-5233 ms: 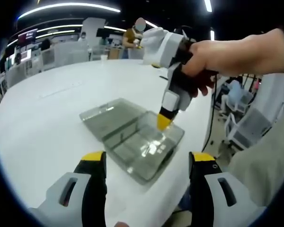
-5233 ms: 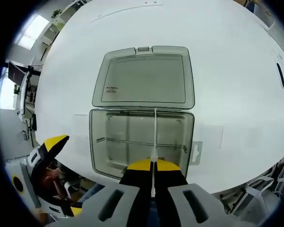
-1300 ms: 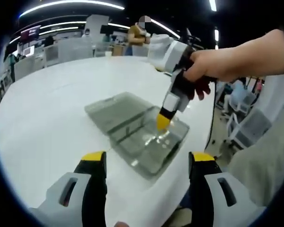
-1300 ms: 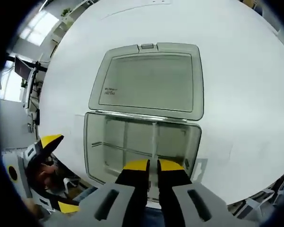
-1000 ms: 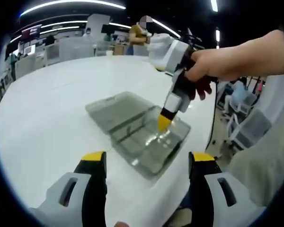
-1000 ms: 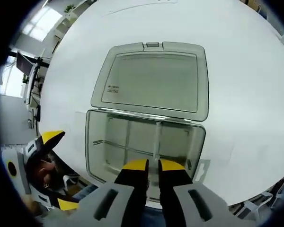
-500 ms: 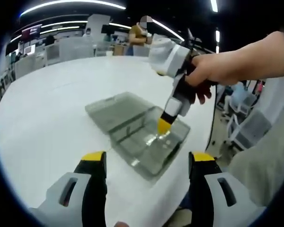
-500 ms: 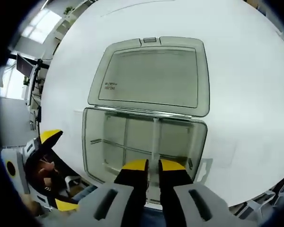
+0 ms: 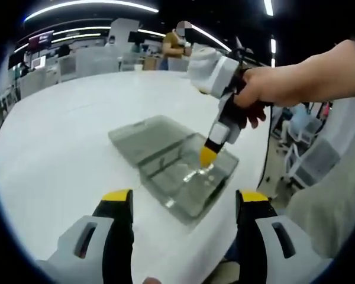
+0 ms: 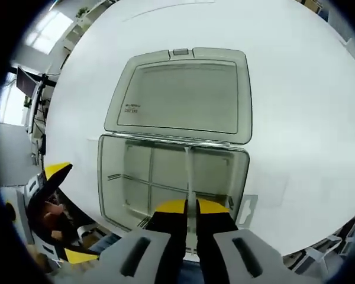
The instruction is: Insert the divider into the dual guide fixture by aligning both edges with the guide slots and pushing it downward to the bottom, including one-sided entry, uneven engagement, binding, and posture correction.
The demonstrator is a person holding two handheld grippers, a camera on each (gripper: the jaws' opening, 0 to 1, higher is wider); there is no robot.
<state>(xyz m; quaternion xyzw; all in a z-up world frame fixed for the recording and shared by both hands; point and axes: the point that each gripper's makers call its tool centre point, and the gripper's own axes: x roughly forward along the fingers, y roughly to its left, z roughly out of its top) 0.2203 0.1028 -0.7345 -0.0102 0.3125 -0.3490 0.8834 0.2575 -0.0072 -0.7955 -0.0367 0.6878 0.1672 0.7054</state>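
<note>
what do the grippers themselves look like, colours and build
Both match: the left gripper has light grey slotted jaw housings, black inner faces and yellow tips. The right gripper has the same; seen from the left gripper view it has a white and black body tapering to its yellow tip. The hand on it is bare.

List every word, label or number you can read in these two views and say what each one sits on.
Small dark print, two short lines, near one corner of the open lid of the clear box: too small and blurred to read.
Bright screens in the background of the left gripper view: blurred, nothing readable.
No other text can be made out, on the white table or on either gripper.
</note>
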